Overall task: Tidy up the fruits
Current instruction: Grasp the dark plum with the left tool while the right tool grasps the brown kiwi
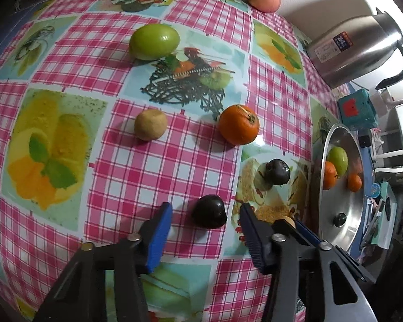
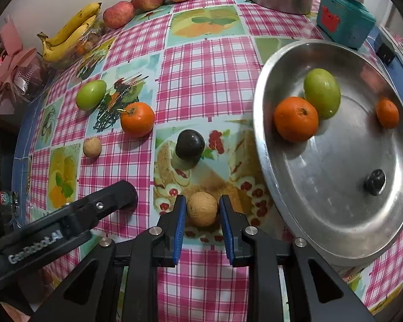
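Pinching a round tan fruit [image 2: 202, 208] — right gripper [image 2: 202, 209]; left gripper [image 1: 205, 214] parted around dark plum [image 1: 209, 211].

Pink checked cloth [image 2: 201, 61] with fruit pictures covers the surface; blue fingers [image 2: 180, 222], silver tray [image 2: 335, 214], orange tangerine [image 2: 295, 119], green fruit [image 2: 322, 96], dark plum [image 2: 190, 145].

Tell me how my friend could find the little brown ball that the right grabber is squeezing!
Start at the big silver tray on the checked tablecloth. Just left of its near rim, the right gripper pinches a small round tan fruit between blue pads. Unlike the other tan fruit lying loose near the orange, this one is held.
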### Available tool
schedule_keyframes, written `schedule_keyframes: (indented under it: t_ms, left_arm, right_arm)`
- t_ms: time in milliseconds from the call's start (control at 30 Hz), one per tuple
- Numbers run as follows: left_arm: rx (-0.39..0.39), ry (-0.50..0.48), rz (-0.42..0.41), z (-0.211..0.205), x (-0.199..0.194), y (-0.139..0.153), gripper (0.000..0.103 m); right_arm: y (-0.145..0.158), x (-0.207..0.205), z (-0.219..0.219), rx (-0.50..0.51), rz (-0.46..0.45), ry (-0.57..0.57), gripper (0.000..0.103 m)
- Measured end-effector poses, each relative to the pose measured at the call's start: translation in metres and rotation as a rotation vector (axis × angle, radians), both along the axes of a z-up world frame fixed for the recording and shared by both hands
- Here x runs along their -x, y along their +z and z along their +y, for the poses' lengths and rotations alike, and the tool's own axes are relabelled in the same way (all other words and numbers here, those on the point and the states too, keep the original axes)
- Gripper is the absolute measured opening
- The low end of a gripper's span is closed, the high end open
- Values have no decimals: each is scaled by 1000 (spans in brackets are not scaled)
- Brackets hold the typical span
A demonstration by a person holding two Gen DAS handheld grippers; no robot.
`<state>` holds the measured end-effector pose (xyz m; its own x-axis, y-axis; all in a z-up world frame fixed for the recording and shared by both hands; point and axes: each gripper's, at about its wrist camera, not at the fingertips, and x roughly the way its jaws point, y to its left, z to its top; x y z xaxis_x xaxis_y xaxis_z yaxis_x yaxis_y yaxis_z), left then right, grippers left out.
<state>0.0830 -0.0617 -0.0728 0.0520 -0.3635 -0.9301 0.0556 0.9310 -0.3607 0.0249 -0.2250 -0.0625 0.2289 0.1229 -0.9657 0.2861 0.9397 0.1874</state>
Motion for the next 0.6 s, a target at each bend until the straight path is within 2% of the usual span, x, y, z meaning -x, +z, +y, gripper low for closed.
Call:
schedule_keyframes:
  t_ms: [200, 300, 600]
  left_arm:
    - [1, 5, 0, -1, 0, -3, 41]
    - [16, 16, 2, 0, -1, -3, 31]
    - [13, 32, -30, 10, -2, 7, 30]
  right_arm:
    - [4, 5, -4, -20, -9, -12, 26]
    - [8, 7, -6, -28, -20, -10, 26]
    - [12, 4, -5, -60, -40, -3, 26]
